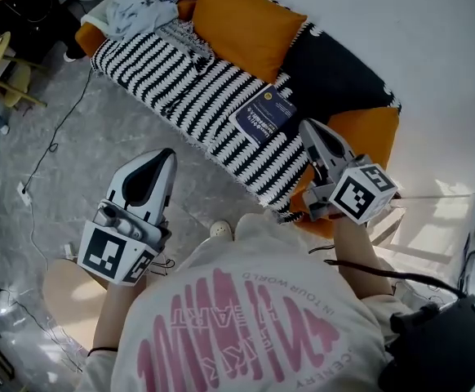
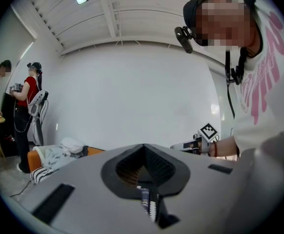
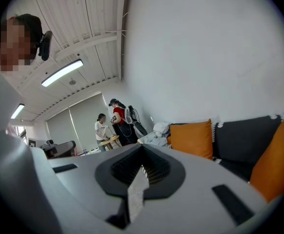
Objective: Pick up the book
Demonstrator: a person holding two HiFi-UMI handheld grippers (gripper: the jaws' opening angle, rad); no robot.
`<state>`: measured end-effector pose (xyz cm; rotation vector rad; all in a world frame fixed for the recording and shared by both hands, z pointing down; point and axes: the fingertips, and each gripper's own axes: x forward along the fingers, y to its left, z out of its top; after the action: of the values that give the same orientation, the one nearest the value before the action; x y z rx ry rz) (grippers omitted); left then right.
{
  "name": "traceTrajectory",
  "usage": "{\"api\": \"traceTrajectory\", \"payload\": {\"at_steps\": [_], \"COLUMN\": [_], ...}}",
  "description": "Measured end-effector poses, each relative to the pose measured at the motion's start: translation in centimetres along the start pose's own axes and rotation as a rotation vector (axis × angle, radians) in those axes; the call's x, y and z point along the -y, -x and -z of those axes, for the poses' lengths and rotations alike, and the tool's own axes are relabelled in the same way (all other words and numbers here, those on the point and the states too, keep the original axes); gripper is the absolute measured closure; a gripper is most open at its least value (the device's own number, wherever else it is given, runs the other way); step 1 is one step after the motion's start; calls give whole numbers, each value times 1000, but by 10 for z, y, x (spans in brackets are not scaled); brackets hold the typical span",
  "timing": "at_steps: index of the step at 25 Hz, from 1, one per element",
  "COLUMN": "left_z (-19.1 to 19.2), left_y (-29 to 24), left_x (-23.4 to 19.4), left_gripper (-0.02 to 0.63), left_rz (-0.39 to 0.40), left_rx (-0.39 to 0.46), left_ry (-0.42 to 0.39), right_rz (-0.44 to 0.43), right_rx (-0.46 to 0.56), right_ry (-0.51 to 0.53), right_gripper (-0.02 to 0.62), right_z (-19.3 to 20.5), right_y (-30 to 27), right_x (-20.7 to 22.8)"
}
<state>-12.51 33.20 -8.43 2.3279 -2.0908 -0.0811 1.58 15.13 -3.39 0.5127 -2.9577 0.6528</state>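
- Head view is showing a blue book [image 1: 264,114] lying flat on the striped cover [image 1: 172,80] of a sofa [image 1: 335,72]. It is lying close to the cover's front edge, toward the sofa's right end.
- An orange pillow [image 1: 246,24] is leaning at the sofa's back edge, just behind the book.
- A heap of clothes [image 1: 144,2] is sitting at the sofa's left end, well apart from the book.
- The left gripper [image 1: 167,157] is hanging over the grey floor [image 1: 74,137], in front of the sofa and apart from the book. Its jaws are pressing together, with nothing between them.
- The right gripper [image 1: 307,126] is pointing at the sofa. Its tip is staying near the book's right corner and is not touching it. Its jaws are pressing together too, and they are holding nothing.
- A person in a white shirt [image 1: 246,325] with pink letters is holding both grippers.
- Two other people [image 2: 27,96] are standing far off by the wall in the left gripper view.
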Motion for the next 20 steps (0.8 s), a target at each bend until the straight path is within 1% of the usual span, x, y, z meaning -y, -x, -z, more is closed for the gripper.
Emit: {"api": "traceTrajectory", "payload": {"at_steps": [9, 14, 20], "left_z": [15, 19, 21], "left_y": [-28, -54, -88], "left_x": [-18, -23, -22], "left_gripper": [598, 598, 598], "left_rz": [29, 46, 65], "left_rx": [-26, -44, -60], "left_ry": [60, 78, 67], "right_rz": [66, 85, 90], "right_rx": [-23, -31, -48], "right_ry": [-58, -91, -92], "right_gripper": [586, 586, 586], "right_z": [13, 11, 4], "right_y": [-6, -12, -17], "right_x": [27, 49, 77]}}
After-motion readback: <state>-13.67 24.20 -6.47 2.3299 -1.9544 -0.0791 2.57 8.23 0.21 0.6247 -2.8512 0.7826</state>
